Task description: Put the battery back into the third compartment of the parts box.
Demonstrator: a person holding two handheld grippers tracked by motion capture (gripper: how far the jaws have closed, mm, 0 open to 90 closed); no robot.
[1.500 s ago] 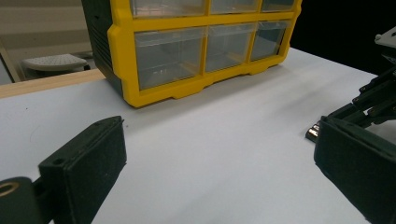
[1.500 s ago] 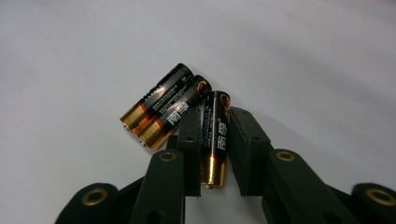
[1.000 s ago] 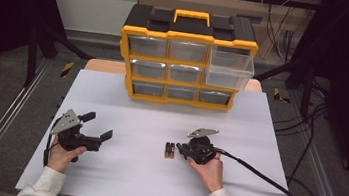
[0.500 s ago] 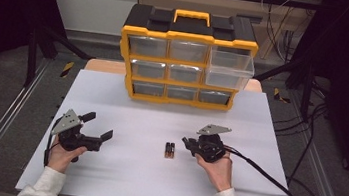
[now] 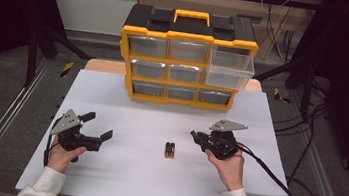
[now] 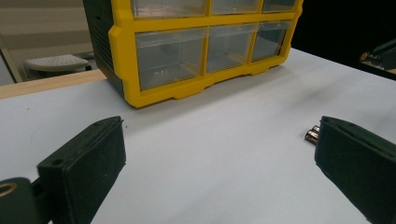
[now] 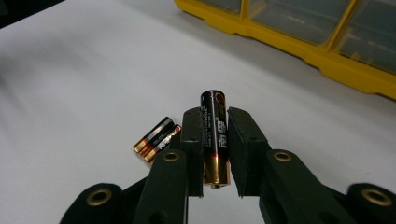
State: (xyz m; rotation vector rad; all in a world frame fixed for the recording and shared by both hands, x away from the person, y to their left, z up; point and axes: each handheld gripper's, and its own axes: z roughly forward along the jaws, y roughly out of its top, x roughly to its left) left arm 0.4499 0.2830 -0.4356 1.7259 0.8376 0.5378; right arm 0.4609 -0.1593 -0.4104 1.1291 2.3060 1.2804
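While clamped between the closed jaws of the right gripper (image 7: 215, 140), lying lengthwise along them, the battery (image 7: 215, 133) pointing its black end forward past the tips, gold end back. Lying flat just ahead-left: two more batteries (image 7: 157, 139). Resting wide open, well apart: left gripper (image 5: 92, 129).

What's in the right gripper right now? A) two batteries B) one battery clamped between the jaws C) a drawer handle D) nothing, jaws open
B: in the right gripper view the right gripper has its jaws closed on a single battery, while two other batteries lie on the table beyond it.
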